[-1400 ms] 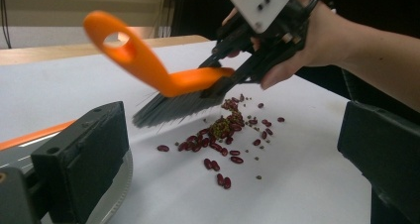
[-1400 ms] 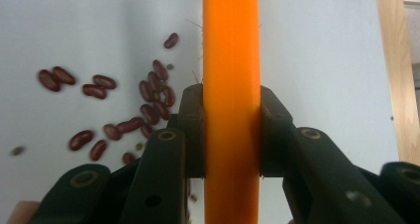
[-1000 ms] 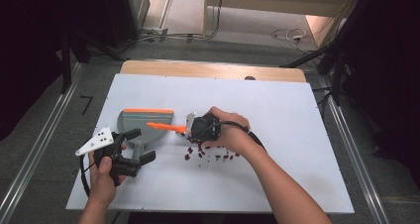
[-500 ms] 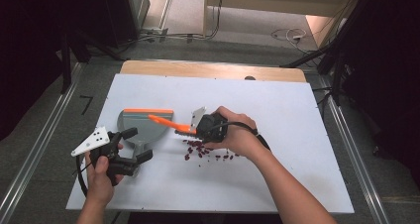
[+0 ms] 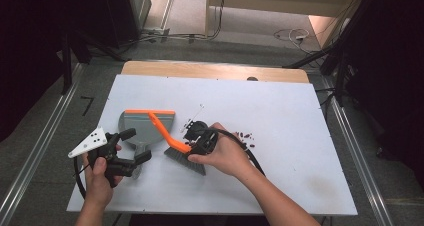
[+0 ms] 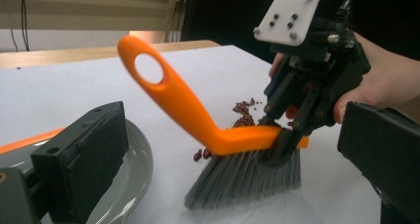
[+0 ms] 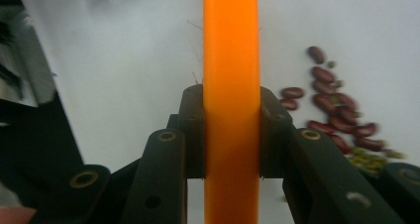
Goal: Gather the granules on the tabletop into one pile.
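Note:
My right gripper (image 5: 189,143) is shut on the orange handle of a brush (image 5: 162,130), just above its grey bristles (image 5: 186,161), which touch the white table. In the right gripper view both pads press the handle (image 7: 231,60). A grey dustpan (image 5: 142,127) with an orange lip lies to the left of the brush. My left gripper (image 5: 136,145) stands open at the dustpan's near end; in its own view the pan (image 6: 133,159) sits beside the left jaw. Dark red beans (image 6: 245,112) lie scattered behind the bristles (image 6: 242,177), right of the handle (image 7: 337,115).
The white table top (image 5: 300,111) has a wooden strip along its far edge. Beans (image 5: 245,135) dot the surface right of my right hand. Cables trail from both grippers toward the person. Dark floor and metal rails flank the table.
The right gripper has swung the brush round: its handle now points up-left toward the dustpan and the bristles rest on the table nearer the person. The left gripper stayed put.

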Motion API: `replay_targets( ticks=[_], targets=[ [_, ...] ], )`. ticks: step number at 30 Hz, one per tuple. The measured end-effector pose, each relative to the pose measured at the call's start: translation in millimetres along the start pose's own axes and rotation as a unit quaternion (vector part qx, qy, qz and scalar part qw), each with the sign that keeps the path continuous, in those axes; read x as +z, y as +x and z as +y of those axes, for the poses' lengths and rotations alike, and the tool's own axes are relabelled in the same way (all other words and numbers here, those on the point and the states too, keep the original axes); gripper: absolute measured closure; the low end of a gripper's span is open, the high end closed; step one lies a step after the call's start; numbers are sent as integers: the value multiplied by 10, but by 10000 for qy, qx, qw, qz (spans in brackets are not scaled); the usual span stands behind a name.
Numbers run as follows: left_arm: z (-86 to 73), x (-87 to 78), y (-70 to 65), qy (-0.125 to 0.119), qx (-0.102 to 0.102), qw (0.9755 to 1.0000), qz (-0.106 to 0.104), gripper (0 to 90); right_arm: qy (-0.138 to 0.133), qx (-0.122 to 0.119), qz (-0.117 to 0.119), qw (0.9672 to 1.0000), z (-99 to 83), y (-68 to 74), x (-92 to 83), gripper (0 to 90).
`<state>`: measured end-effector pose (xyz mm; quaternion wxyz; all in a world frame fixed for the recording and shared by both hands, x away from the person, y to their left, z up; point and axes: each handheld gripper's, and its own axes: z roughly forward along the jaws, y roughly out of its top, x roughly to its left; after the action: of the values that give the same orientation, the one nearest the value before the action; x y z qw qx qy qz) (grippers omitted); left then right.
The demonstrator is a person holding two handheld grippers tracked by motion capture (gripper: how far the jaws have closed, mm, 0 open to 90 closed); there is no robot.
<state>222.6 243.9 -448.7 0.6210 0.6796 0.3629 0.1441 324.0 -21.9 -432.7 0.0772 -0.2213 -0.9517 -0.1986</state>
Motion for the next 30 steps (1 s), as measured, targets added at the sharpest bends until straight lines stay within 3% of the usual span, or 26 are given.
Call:
replay_targets(
  ticks=[3,5,7,14,30],
  targets=[
    [-2,1,4,14,9,10000,1,2,-26,419,278,9987,-6,-56,78,687],
    [-3,-1,4,11,5,10000,-1,2,-93,624,144,9979,-24,-121,96,687],
    [-3,-2,4,12,6,10000,-1,2,-184,785,272,9964,-56,-208,97,686],
    [-4,18,-10,37,29,10000,-15,2,-274,1274,208,9913,-172,-447,30,685],
    [-14,35,-13,78,29,10000,-30,2,-410,1719,-169,9841,-431,-782,-190,684]
  ],
)
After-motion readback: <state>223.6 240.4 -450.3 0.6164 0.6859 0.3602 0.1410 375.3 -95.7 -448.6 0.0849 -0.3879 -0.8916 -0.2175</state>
